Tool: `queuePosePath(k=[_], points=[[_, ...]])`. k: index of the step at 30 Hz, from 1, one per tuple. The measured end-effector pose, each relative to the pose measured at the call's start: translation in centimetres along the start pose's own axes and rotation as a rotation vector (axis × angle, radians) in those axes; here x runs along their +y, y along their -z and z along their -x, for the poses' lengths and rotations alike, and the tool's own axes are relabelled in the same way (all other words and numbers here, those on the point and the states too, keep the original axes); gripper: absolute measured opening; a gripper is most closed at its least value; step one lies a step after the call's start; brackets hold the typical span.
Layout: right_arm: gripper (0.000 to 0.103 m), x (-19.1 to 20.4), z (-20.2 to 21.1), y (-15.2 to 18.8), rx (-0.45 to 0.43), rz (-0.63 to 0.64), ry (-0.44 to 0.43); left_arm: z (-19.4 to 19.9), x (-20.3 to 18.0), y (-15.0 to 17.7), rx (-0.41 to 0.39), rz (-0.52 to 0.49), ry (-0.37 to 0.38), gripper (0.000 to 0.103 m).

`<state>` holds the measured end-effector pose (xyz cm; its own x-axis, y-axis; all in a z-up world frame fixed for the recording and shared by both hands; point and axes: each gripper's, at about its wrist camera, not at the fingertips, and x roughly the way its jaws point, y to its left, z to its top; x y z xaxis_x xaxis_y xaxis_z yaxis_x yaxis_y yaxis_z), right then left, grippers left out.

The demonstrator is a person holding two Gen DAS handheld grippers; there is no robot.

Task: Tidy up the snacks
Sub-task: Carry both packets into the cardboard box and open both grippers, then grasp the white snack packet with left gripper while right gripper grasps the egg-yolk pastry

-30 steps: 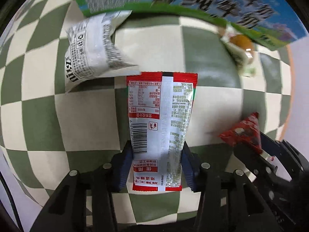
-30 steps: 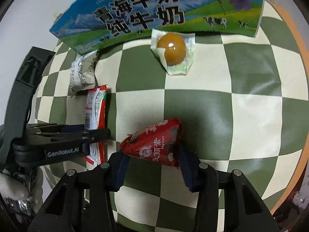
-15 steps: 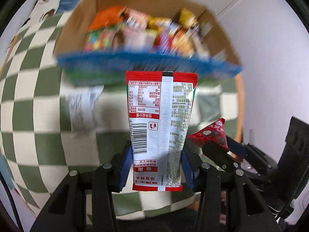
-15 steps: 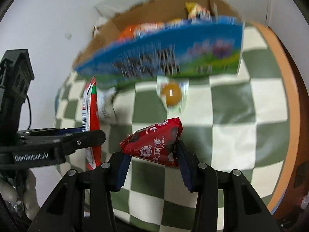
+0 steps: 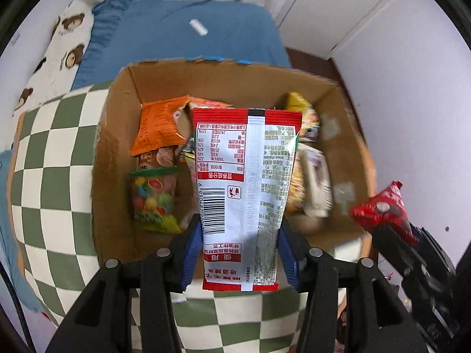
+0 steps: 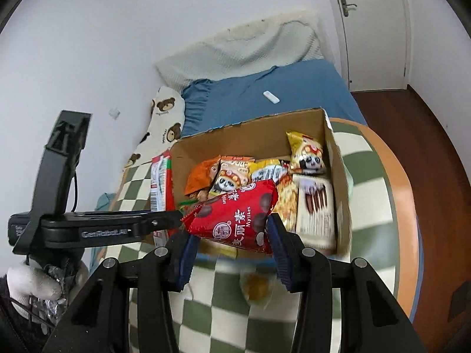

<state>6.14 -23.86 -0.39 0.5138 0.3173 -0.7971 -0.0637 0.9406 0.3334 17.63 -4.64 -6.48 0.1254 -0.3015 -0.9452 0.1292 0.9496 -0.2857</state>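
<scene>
My left gripper is shut on a red and white snack packet and holds it upright above the open cardboard box, which holds several snack packs. My right gripper is shut on a red Mylikes chocolate bag and holds it over the box's near edge. The red bag also shows at the right of the left wrist view. The left gripper and its packet show at the left of the right wrist view.
The box stands on a round table with a green and cream checked cloth. A wrapped yellow snack lies on the cloth in front of the box. A blue bed and bear pillow lie behind.
Both grippers rose with their packets from the tabletop to above the box. The view now looks down into the box instead of at its printed side.
</scene>
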Motion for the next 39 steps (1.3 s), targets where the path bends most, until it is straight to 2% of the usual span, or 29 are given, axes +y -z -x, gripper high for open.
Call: queuePosePath(k=[5, 7, 8, 9, 10, 11, 13, 20, 23, 26, 31, 39], points=[[0.051, -1.2, -6.0, -1.2, 0.167, -0.031, 0.019, -5.0, 2.0, -2.2, 0.133, 0.048, -0.045, 0.05], [0.052, -2.0, -8.1, -0.9, 0.259, -0.062, 0.03, -6.4, 2.7, -2.4, 0.163, 0.065, -0.066, 0.058], [0.058, -2.2, -8.6, -0.8, 0.279, -0.065, 0.04, -6.7, 2.9, -2.5, 0.165, 0.063, -0.071, 0.063], [0.061, -2.3, -9.1, -0.8, 0.301, -0.058, 0.061, -6.9, 2.9, -2.5, 0.164, 0.05, -0.082, 0.078], [0.071, -2.5, -9.4, -0.7, 0.313, -0.055, 0.076, -7.1, 3.0, -2.6, 0.16, 0.047, -0.098, 0.092], [0.083, -2.7, -9.6, -0.7, 0.323, -0.06, 0.09, -7.1, 3.1, -2.7, 0.153, 0.047, -0.104, 0.095], [0.099, -2.9, -10.0, -1.1, 0.322, -0.056, 0.137, -7.0, 3.2, -2.7, 0.132, 0.043, -0.131, 0.097], [0.099, -2.9, -10.7, -2.8, 0.293, 0.004, 0.295, -6.0, 3.6, -2.3, 0.08, 0.056, -0.168, 0.099], [0.099, -2.9, -10.9, -2.9, 0.295, 0.019, 0.331, -5.2, 3.5, -1.8, 0.058, 0.054, -0.188, 0.099], [0.099, -2.9, -10.8, -2.6, 0.294, 0.026, 0.349, -4.2, 3.2, -1.0, 0.034, 0.048, -0.201, 0.099], [0.099, -2.7, -9.4, -2.1, 0.262, 0.024, 0.35, -1.2, 2.5, 1.0, -0.058, 0.043, -0.226, 0.099], [0.099, -0.4, -4.5, -1.3, 0.14, 0.056, 0.342, 3.5, 2.0, 4.8, -0.187, 0.038, -0.228, 0.099]])
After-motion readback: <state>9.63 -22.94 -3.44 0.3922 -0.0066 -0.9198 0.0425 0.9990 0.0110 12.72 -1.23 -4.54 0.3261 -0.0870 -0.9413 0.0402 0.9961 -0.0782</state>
